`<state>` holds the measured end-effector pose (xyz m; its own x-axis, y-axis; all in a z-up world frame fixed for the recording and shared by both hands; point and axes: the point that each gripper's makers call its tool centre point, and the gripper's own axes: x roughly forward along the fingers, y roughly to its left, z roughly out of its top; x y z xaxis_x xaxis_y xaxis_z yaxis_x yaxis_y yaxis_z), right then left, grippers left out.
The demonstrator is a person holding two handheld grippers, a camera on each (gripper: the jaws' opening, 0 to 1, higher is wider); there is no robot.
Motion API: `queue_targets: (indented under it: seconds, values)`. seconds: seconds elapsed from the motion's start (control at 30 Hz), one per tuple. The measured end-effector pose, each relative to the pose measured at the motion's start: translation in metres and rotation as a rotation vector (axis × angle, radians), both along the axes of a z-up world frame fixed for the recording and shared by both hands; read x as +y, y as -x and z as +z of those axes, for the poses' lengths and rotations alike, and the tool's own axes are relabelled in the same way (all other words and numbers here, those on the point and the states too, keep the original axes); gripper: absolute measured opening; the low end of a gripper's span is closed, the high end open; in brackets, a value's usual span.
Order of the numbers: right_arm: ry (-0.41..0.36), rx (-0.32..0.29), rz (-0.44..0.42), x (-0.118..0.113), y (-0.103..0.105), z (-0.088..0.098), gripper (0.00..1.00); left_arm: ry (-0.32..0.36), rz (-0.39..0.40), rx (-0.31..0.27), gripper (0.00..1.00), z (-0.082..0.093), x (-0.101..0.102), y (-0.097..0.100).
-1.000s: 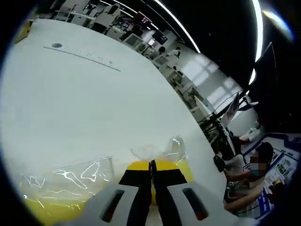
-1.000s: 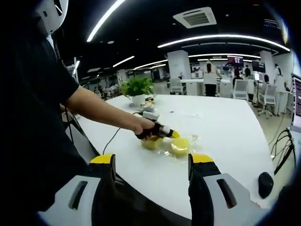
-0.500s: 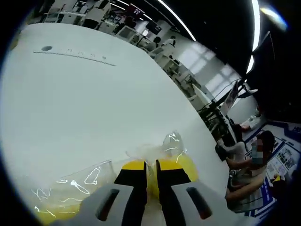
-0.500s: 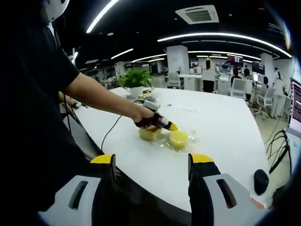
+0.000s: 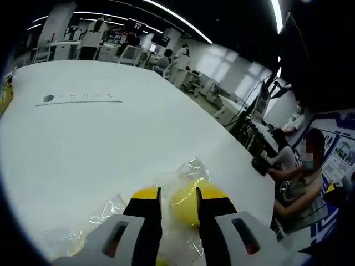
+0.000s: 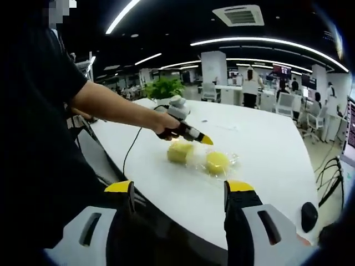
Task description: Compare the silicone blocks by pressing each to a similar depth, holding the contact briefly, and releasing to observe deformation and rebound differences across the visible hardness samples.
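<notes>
Two yellow silicone blocks lie in clear plastic wrap on the white table (image 6: 266, 144): a squarish block (image 6: 180, 151) and a round block (image 6: 217, 162). A person's hand holds my left gripper (image 6: 204, 141) just above and between them, apart from both. In the left gripper view the left gripper (image 5: 178, 194) is open by a narrow gap, and the round block (image 5: 184, 204) with its crinkled wrap (image 5: 191, 169) shows through that gap, below the tips. My right gripper (image 6: 180, 188) stands wide open and holds nothing, well back from the table's near edge.
A potted plant (image 6: 164, 88) stands at the table's far left and a black mouse (image 6: 308, 213) lies near its right edge. A cable (image 6: 133, 152) trails off the near edge. A grey strip (image 5: 80, 100) marks the far tabletop. A seated person (image 5: 291, 166) is beyond the table.
The left gripper's jaws went from shut to a narrow gap, and it rose off the round block. The right gripper stayed wide open.
</notes>
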<state>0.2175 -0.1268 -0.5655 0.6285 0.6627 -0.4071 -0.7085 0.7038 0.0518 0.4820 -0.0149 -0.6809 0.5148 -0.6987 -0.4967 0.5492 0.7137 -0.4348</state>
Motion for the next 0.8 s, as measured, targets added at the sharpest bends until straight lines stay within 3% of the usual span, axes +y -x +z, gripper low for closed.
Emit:
queue_targets:
  seconds: [0.27,0.43,0.53,0.6,0.7,0.8]
  values:
    - [0.006,-0.04,-0.003,0.004,-0.012,0.006,0.59,-0.002,0.019,-0.064,0.34,0.029,0.041,0.01]
    - [-0.012,-0.038,0.023,0.014,-0.024,0.009,0.6,-0.058,-0.006,-0.219,0.45,0.063,0.077,0.017]
    - [0.026,-0.048,0.052,0.019,-0.03,0.008,0.6,-0.083,-0.019,-0.223,0.53,0.064,0.093,0.027]
    - [0.072,-0.056,0.056,0.014,-0.037,0.007,0.6,-0.055,-0.013,-0.246,0.62,0.074,0.101,0.034]
    - [0.072,-0.069,0.037,0.005,-0.047,0.013,0.61,0.083,0.019,-0.243,0.73,0.096,0.104,0.046]
    - [0.052,-0.075,0.022,0.002,-0.055,0.019,0.62,0.127,0.012,-0.326,0.81,0.12,0.108,0.058]
